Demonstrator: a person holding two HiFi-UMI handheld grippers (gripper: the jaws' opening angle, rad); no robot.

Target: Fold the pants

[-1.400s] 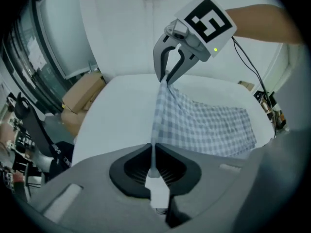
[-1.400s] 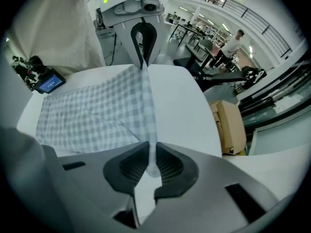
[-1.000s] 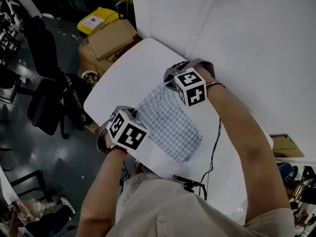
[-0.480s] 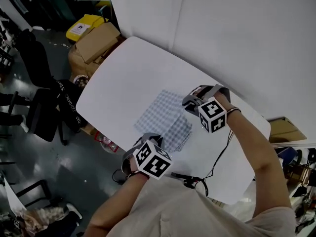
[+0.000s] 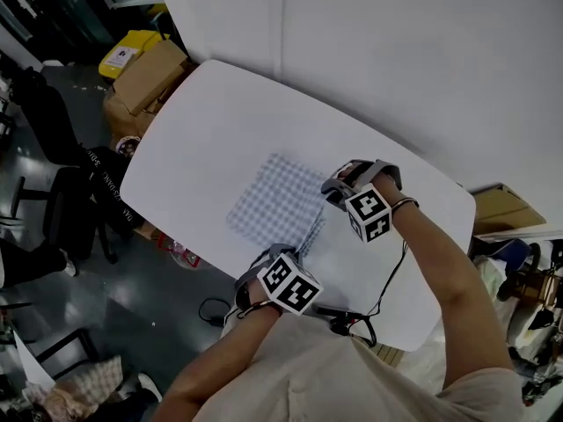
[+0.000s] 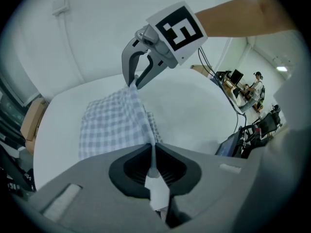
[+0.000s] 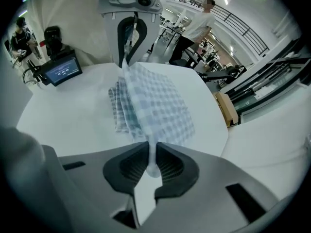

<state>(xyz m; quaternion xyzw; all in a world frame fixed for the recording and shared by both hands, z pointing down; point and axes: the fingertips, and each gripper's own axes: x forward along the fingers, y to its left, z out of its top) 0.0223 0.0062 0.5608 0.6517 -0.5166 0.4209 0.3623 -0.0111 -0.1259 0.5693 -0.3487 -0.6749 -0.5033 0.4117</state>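
The blue-and-white checked pants [image 5: 271, 202] lie folded in the middle of the white table [image 5: 211, 112]. My left gripper [image 5: 281, 253] is at the cloth's near corner, shut on a thin edge of the fabric [image 6: 151, 165]. At the corner further right, my right gripper [image 5: 333, 190] is shut on the same raised edge [image 7: 151, 165]. That edge stretches taut between the two grippers above the lying layers. Each gripper view shows the other gripper across the pants [image 6: 111, 123]: the right gripper [image 6: 134, 84] and the left gripper [image 7: 127, 57], with the pants [image 7: 163, 106] below.
Cardboard boxes [image 5: 141, 76] and a yellow bin [image 5: 121, 53] stand on the floor beyond the table's far left corner. A black chair [image 5: 75, 214] sits at the left. A black cable [image 5: 387, 275] and a small screen device [image 7: 60, 72] lie on the table's near right side.
Both grippers have carried the pants' far edge back across the cloth toward the near right side and lower. The visible cloth is now shorter, with layers stacked.
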